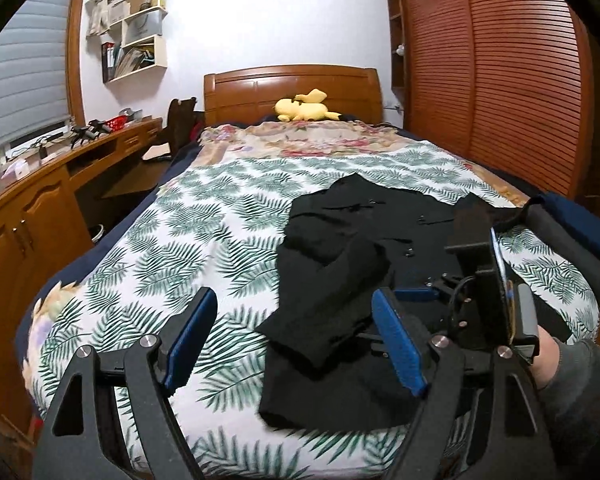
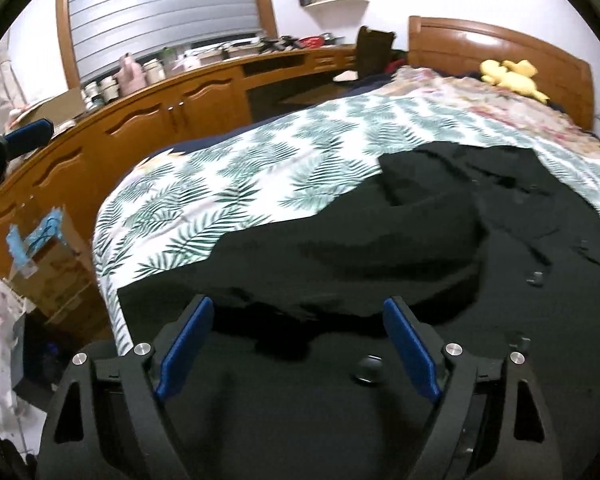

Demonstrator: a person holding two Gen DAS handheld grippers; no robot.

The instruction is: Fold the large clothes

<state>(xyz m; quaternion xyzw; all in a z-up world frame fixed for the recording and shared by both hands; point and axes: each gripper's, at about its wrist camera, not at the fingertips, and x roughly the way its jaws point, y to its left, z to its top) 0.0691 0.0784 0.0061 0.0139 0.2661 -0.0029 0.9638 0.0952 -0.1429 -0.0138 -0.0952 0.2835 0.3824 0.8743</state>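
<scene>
A large black garment [image 1: 340, 280] lies crumpled on the leaf-print bedspread [image 1: 204, 232], toward the bed's right side, with one sleeve folded across it. My left gripper [image 1: 296, 312] is open and empty, hovering over the garment's near left edge. My right gripper [image 2: 298, 320] is open and empty, low over the black garment [image 2: 360, 248] near its front edge. The right gripper also shows in the left wrist view [image 1: 480, 272], over the garment's right part, held by a hand in a grey sleeve.
A yellow plush toy [image 1: 304, 109] lies by the wooden headboard [image 1: 292, 88]. A wooden desk and cabinets [image 2: 148, 120] run along the left of the bed. A slatted wardrobe [image 1: 492, 72] stands on the right. A cardboard box [image 2: 48, 264] sits on the floor by the bed's foot.
</scene>
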